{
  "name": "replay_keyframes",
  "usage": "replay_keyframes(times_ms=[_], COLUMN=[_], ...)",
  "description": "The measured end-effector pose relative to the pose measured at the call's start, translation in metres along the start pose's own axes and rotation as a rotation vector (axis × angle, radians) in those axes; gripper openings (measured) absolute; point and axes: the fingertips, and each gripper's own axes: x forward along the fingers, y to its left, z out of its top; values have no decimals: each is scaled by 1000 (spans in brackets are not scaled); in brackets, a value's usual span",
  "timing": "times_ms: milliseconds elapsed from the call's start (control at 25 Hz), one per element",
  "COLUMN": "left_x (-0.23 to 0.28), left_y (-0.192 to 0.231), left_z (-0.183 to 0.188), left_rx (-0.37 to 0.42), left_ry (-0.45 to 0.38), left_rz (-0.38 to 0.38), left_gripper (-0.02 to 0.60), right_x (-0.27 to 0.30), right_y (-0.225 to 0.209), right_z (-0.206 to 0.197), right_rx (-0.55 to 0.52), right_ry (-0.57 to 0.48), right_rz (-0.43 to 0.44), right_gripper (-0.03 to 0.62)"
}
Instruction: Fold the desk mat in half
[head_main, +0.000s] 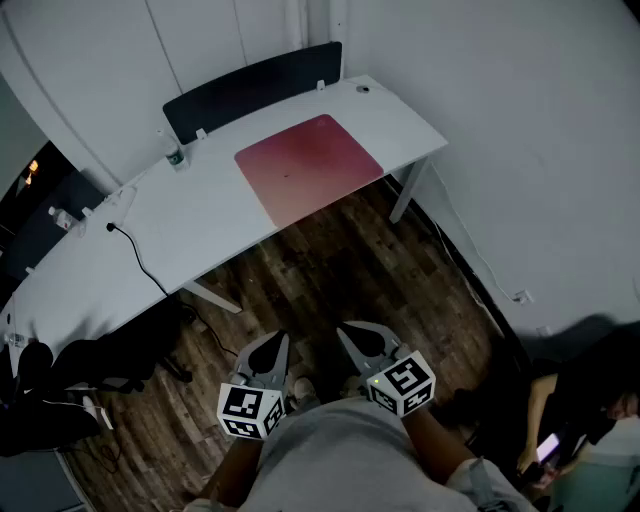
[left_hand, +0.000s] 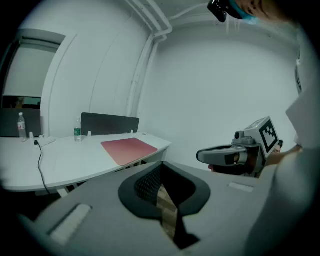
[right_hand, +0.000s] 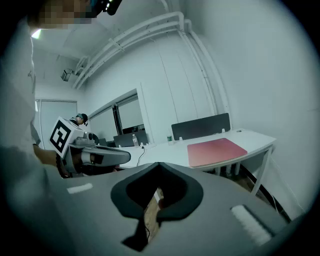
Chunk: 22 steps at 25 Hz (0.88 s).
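Desk mat (head_main: 308, 168), single, unfolded, one desk (head_main: 200, 212), left gripper (head_main: 281, 339), right gripper (head_main: 343, 330), closed

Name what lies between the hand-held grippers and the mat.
Head view: wooden floor, then desk edge, between left hand-held gripper, right hand-held gripper and mat.

You have one desk mat (head_main: 308, 165), and it lies on one white desk (head_main: 200, 225). Behind the mat you can count one dark divider panel (head_main: 250, 88). Left of the mat there are two bottles, a nearer bottle (left_hand: 77, 131) and a farther bottle (left_hand: 21, 125), plus one black cable (head_main: 135, 250). Well apart from the mat, on your side, you hold two grippers, the left gripper (head_main: 275, 345) and the right gripper (head_main: 352, 337), each bearing one marker cube.
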Motion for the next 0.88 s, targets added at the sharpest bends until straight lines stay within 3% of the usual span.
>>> replay_keyframes(times_ms=[320,520,880], left_x=[-2,-7,-23], left_y=[2,10,34], left_z=[-1,1,5], left_rx=[-3,-4,5], left_ry=[3,-5,-19], left_rz=[-2,-5,-36], left_gripper=[20,20,20], right_x=[3,6,22], right_y=[0,-2,13], right_z=[1,3,10], right_rx=[-5,63,44], right_ry=[0,-34,-51], right_rz=[6,-7,-51], right_gripper=[3,6,6])
